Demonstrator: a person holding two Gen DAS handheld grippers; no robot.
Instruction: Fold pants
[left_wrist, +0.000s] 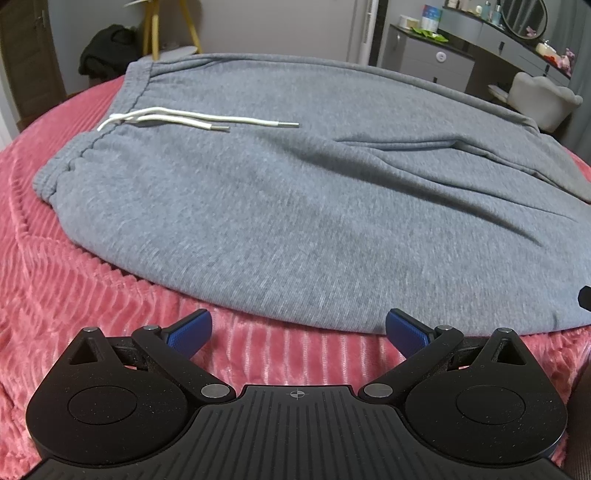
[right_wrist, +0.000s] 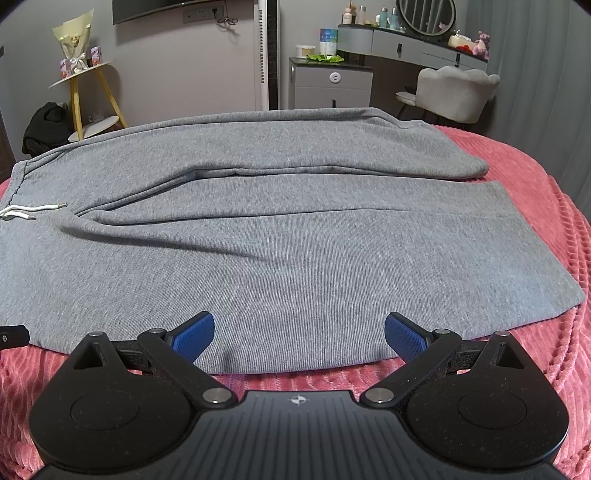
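Note:
Grey sweatpants lie spread flat on a pink ribbed blanket, waistband to the left, with a white drawstring across the front. In the right wrist view the two legs of the pants run side by side toward the right, cuffs at the far end. My left gripper hovers open just short of the near hem by the waist end, nothing between its blue pads. My right gripper is open over the near edge of the closer leg, also holding nothing.
The pink blanket covers a bed. Behind it stand a white chair, a grey dresser with a round mirror, a yellow-legged side table and a dark heap of clothes on the floor.

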